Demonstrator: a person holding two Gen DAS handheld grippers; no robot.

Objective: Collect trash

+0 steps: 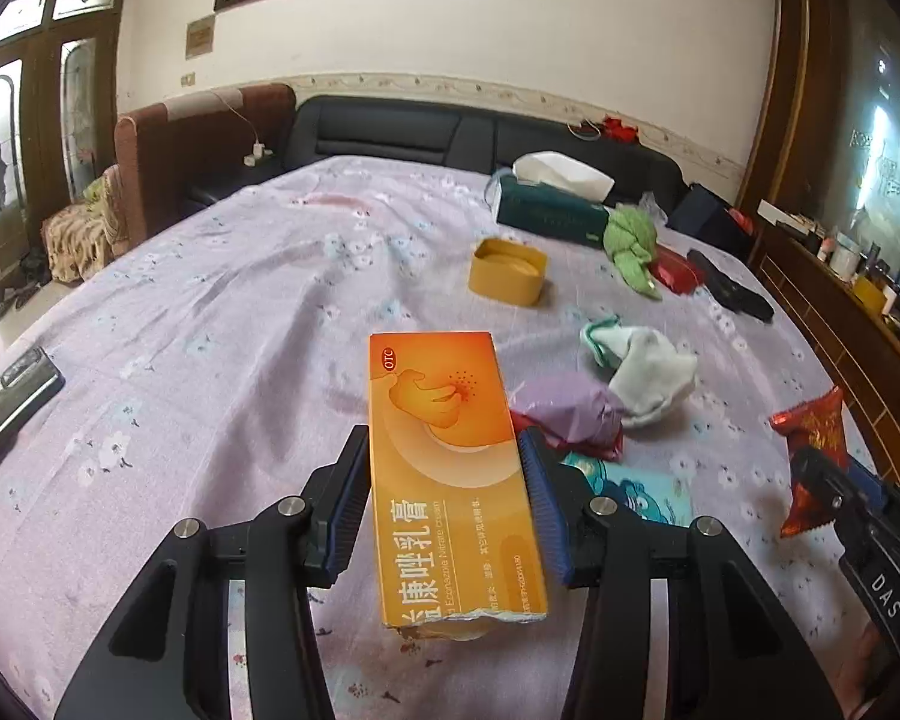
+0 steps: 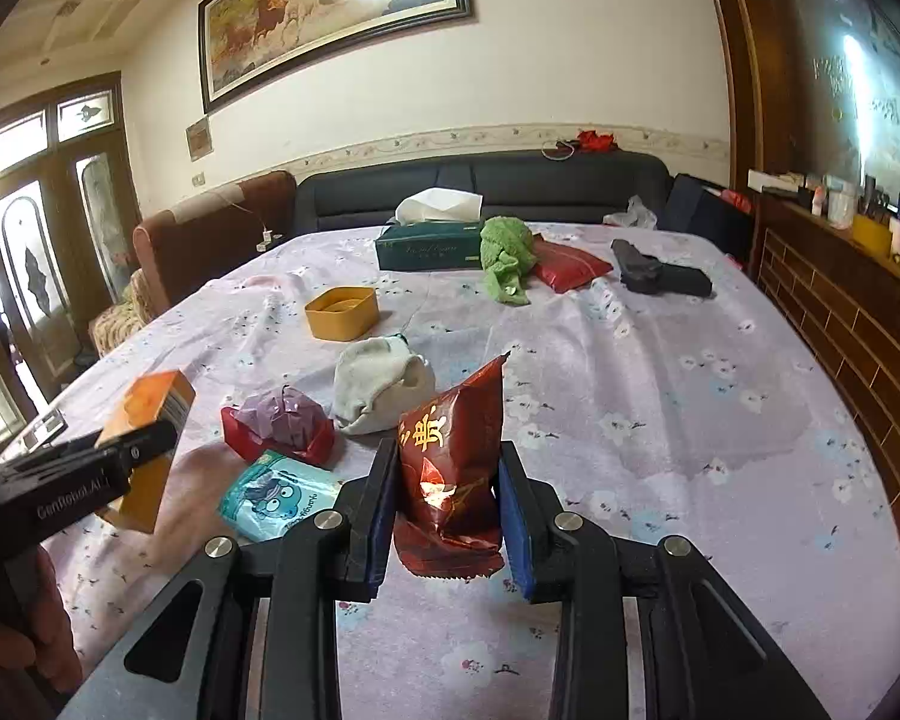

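— While the table (image 2: 660, 396) is surveyed, what is held?
— An orange medicine box (image 1: 450, 468) is clamped in the left tool (image 1: 444, 486), raised above the table; a red snack wrapper (image 2: 450, 468) is pinched upright in the right tool (image 2: 444, 498), above the table.

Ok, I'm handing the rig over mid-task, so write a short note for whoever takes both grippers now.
Left gripper: jaws shut on the orange medicine box, lifted off the bed.
Right gripper: jaws shut on the red snack wrapper, also lifted.
Done: two pieces picked up; no bin in view.
Left on the bedsheet: purple wrapper on a red packet, blue cartoon packet. Socks, yellow tub and tissue box also lie there.
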